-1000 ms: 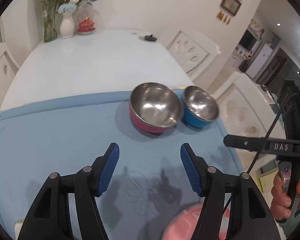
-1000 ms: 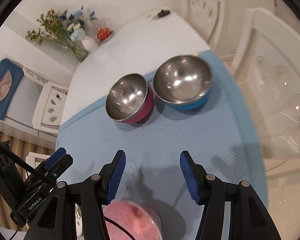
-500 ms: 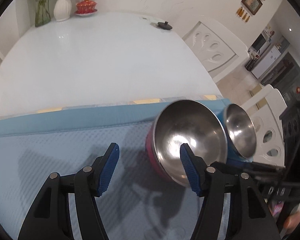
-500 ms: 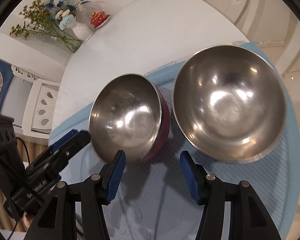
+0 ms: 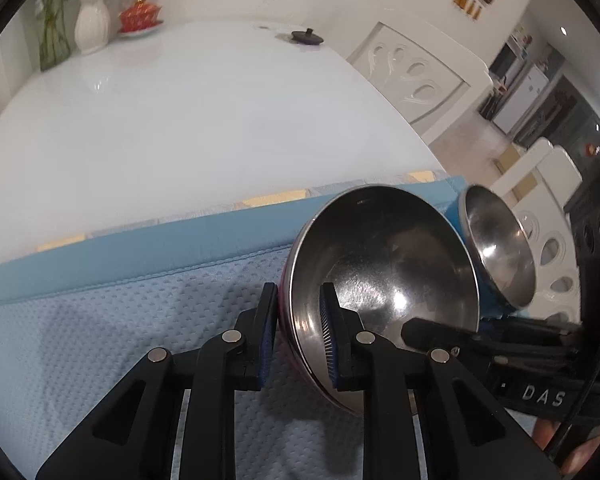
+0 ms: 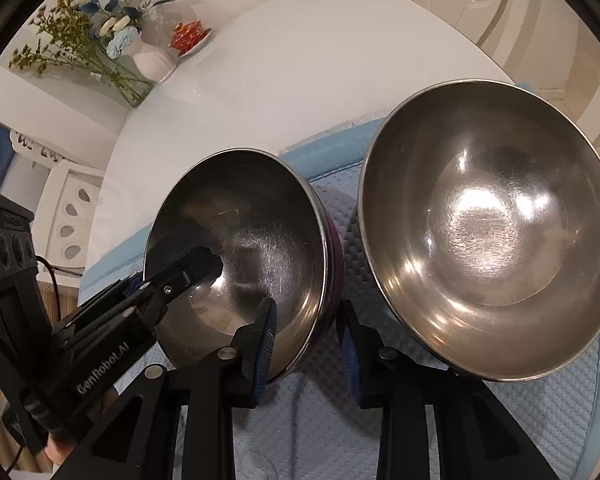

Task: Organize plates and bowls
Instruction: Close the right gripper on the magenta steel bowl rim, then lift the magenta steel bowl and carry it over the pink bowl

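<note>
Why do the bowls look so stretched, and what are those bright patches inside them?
Right wrist view: the fisheye lens balloons the blue bowl, and ceiling lights glare off its steel. Left wrist view: the pink bowl shows smaller glints, the table edge curves, and the corners go black.

Ahead of the fingers, both bowls look like polished steel inside: the pink bowl [image 5: 384, 280] [image 6: 252, 256] faintly scuffed, the blue bowl [image 6: 488, 224] [image 5: 500, 252] mirror-bright. Under the fingers lies a mat [image 5: 100, 340] of dimpled cloth (matt, woven-looking); beyond it, a glossy white table [image 5: 200, 120].
</note>
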